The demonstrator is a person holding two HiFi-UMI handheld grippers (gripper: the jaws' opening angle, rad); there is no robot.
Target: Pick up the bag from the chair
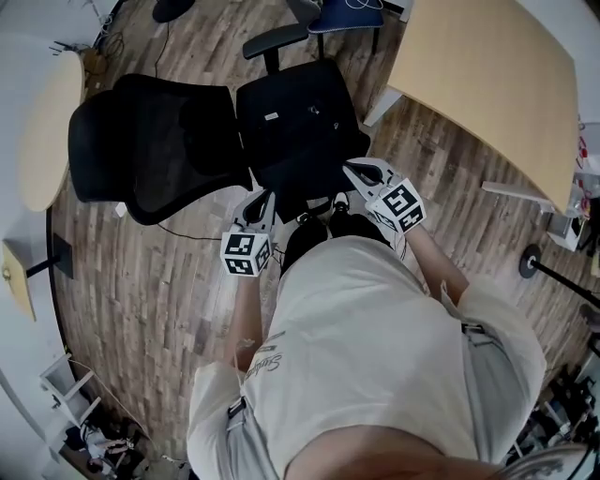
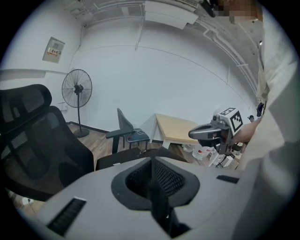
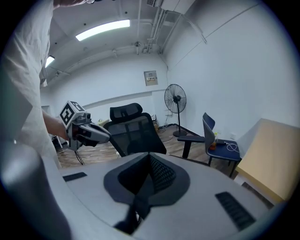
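A black bag (image 1: 298,120) lies on the seat of a black office chair; the chair's mesh back (image 1: 150,145) stands to its left. My left gripper (image 1: 265,197) hovers at the bag's near left edge, shut and empty. At the bag's near right corner my right gripper (image 1: 350,169) is also shut with nothing in it. In the left gripper view the closed jaws (image 2: 151,163) point over the bag's dark edge (image 2: 126,158), with the right gripper (image 2: 193,133) beyond. The right gripper view looks past its closed jaws (image 3: 150,158) at the left gripper (image 3: 104,136) and the chair back (image 3: 133,133).
A light wooden table (image 1: 497,75) stands at the upper right, a blue chair (image 1: 342,14) beyond the office chair, and a round pale table (image 1: 47,122) at the left. A standing fan (image 2: 77,89) is by the far wall. The person's torso fills the foreground.
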